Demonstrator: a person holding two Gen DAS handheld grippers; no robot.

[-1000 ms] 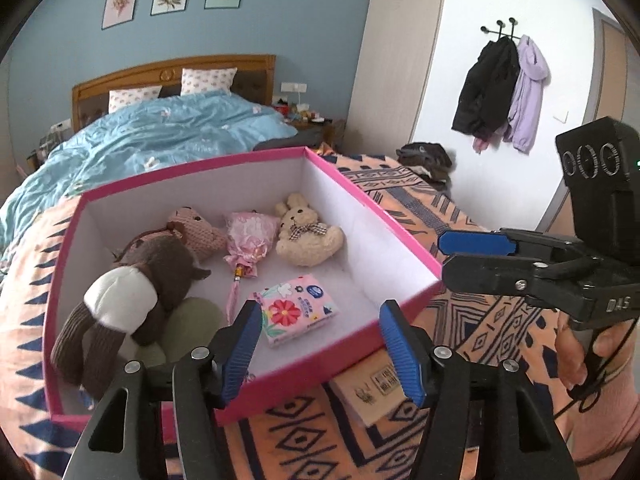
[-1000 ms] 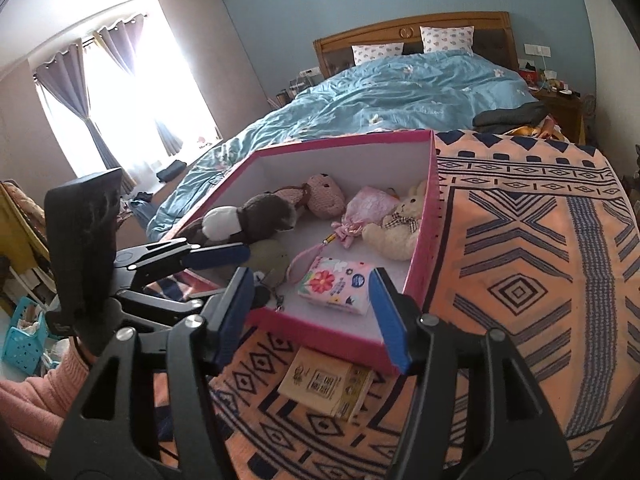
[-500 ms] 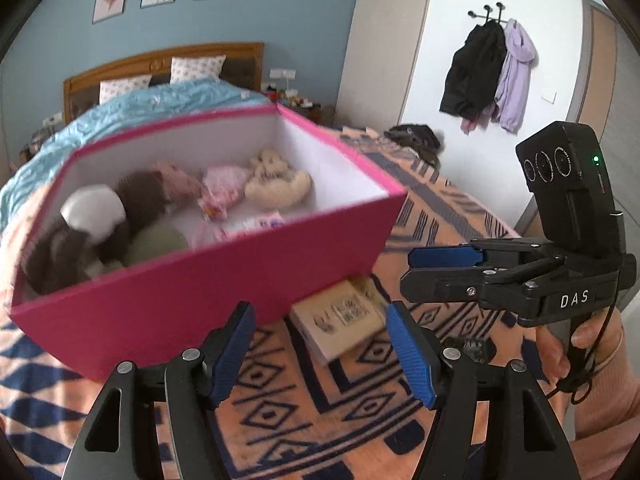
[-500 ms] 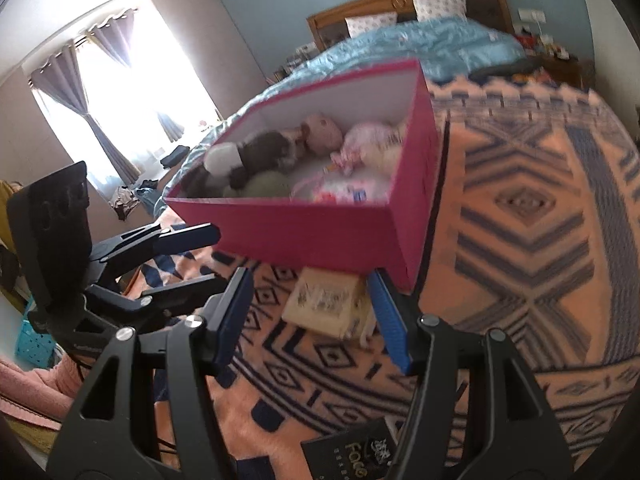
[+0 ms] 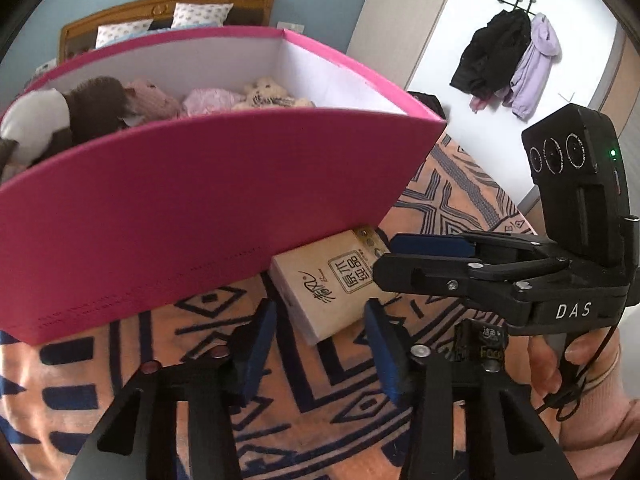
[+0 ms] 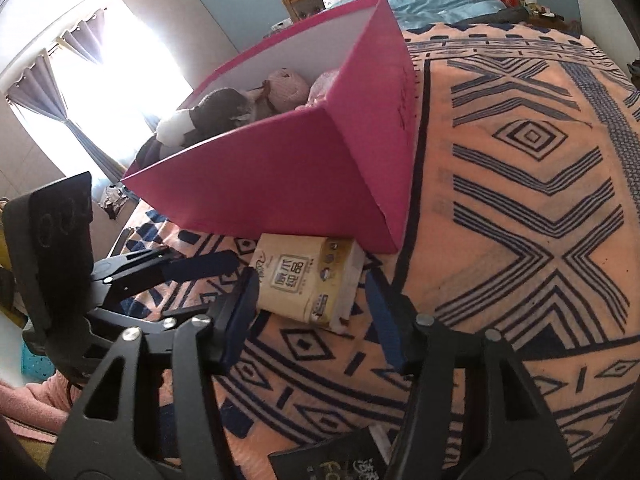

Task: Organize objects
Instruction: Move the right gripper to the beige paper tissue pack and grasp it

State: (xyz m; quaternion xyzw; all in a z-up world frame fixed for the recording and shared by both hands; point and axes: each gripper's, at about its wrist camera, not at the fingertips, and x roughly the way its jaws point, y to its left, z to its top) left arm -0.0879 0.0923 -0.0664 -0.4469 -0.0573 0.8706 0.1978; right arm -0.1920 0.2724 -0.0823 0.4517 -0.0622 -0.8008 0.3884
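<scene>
A tan tissue pack (image 5: 332, 280) (image 6: 304, 276) lies on the patterned blanket against the near wall of the pink box (image 5: 192, 200) (image 6: 280, 172). My left gripper (image 5: 320, 340) hangs low over the blanket with its jaws closing. The pack's near corner sits between the fingers, and the pads are clear of it. My right gripper (image 6: 312, 312) straddles the pack's near end, jaws closing too, with a gap at the right pad. Inside the box lie a brown-and-white plush (image 5: 80, 108), a pink plush (image 5: 148, 100) and a beige bear (image 5: 264, 90).
A black packet (image 6: 340, 456) (image 5: 480, 344) lies on the blanket close under the grippers. The orange and navy blanket (image 6: 520, 220) spreads out to the right. Coats (image 5: 516, 56) hang on the far wall. A person's hand (image 5: 560, 364) holds the right gripper.
Both grippers have sunk from over the open box to the blanket in front of it. The tissue pack now sits between their fingers, and both pairs of jaws have narrowed.
</scene>
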